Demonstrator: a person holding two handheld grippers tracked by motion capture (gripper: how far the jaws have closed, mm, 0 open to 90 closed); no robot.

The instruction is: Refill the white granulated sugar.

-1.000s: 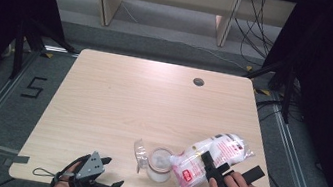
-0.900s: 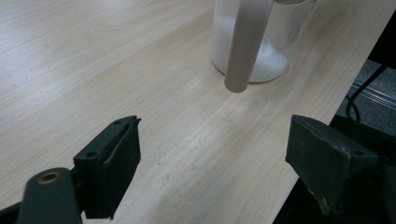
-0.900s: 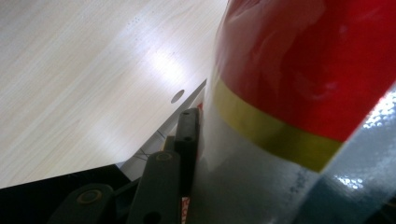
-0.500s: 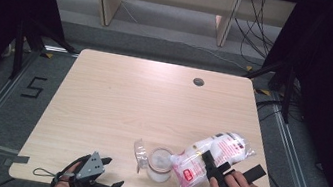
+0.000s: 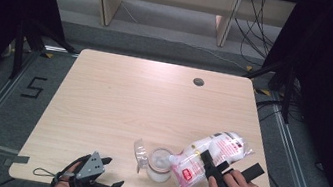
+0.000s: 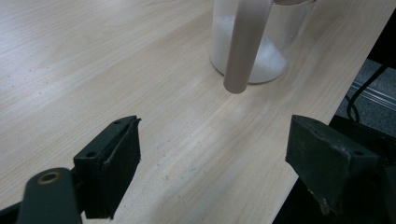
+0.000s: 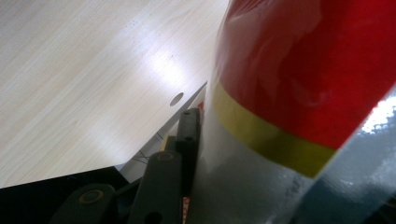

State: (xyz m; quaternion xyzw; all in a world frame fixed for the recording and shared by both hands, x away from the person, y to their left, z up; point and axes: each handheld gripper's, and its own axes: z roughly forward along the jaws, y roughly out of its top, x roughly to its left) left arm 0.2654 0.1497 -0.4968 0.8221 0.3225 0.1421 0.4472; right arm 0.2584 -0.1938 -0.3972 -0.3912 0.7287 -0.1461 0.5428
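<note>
Bag (image 5: 213,154) over jar (image 5: 160,164), lid (image 5: 141,153) beside

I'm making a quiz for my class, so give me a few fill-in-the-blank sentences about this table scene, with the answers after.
1. The right tool is shut on a tilted ____, whose mouth is over the jar.
2. The powder inside the jar is ____ in colour.
3. The left tool has its jaws ____, with nothing between them.
4. The round hole lies near the table's ____ edge.

Missing words: bag; white; open; far
</note>
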